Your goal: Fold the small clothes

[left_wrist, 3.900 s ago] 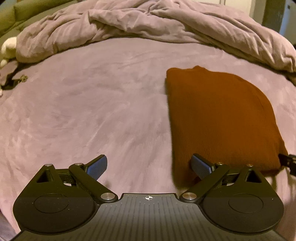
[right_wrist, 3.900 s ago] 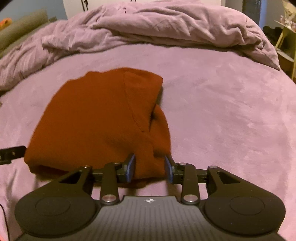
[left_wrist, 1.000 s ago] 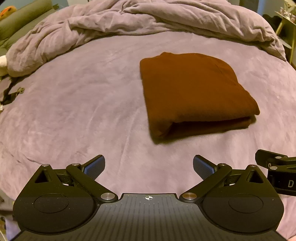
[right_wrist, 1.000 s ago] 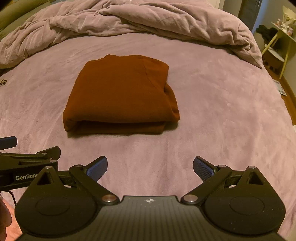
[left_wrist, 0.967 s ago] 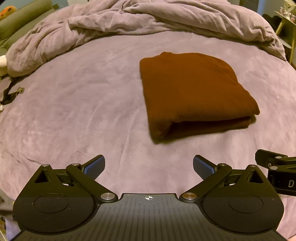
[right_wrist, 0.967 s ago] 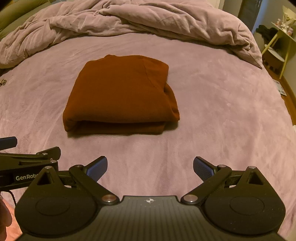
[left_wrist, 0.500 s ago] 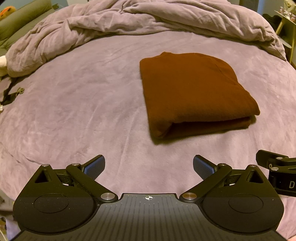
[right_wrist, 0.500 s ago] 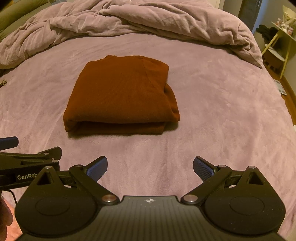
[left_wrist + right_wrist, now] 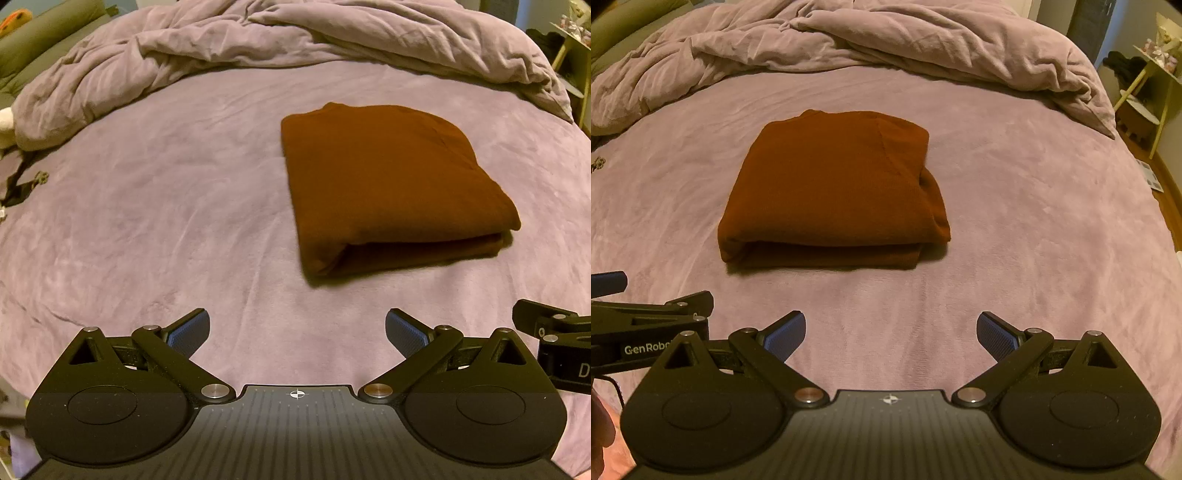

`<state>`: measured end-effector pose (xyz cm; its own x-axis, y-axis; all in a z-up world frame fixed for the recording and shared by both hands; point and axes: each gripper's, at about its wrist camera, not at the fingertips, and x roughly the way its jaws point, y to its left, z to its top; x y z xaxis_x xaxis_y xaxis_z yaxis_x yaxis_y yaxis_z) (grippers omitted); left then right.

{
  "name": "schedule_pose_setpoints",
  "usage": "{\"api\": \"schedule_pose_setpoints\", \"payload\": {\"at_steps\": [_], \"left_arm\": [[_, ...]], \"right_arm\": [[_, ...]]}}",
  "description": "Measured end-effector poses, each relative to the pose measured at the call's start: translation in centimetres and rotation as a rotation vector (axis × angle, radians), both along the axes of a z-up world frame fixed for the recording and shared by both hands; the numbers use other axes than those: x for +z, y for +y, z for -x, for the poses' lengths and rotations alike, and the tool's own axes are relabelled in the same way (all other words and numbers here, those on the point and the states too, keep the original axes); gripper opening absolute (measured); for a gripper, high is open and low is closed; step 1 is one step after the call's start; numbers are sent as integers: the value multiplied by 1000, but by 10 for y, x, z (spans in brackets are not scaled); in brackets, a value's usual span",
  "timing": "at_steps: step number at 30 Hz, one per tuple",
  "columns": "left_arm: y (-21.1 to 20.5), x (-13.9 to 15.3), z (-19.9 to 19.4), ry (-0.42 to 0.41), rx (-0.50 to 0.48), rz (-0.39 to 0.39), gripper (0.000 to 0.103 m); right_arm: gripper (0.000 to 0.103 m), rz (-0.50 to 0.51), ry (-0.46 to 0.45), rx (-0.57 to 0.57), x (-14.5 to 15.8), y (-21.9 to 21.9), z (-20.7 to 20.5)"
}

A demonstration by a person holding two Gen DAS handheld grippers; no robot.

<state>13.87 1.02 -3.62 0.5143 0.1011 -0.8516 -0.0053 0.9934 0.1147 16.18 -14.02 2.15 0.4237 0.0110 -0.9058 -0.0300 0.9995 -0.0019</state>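
Note:
A rust-brown garment (image 9: 388, 181) lies folded into a thick rectangle on the purple bed sheet (image 9: 166, 206); it also shows in the right wrist view (image 9: 831, 188). My left gripper (image 9: 297, 332) is open and empty, held back from the garment's near edge and to its left. My right gripper (image 9: 890, 334) is open and empty, also short of the garment's near folded edge. The left gripper's side shows at the left edge of the right wrist view (image 9: 650, 321), and the right gripper's at the right edge of the left wrist view (image 9: 554, 332).
A crumpled purple duvet (image 9: 314, 33) is heaped across the far side of the bed. A green bolster (image 9: 44, 40) lies at the far left. A small light table (image 9: 1148, 77) stands off the bed's right side, over wooden floor (image 9: 1167, 184).
In the last second almost nothing moved. Since 3.9 s ago, both grippers have drawn back from the garment, the right one has opened and let go of its edge, and the garment lies folded over.

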Motion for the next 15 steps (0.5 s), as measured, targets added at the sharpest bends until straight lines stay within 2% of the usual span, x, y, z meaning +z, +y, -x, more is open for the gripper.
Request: {"api": "schedule_pose_setpoints", "payload": {"at_steps": [15], "left_arm": [[3,-2,1,1,9,6,103]], "right_arm": [[99,2,1,-7,-1,1,0]]}}
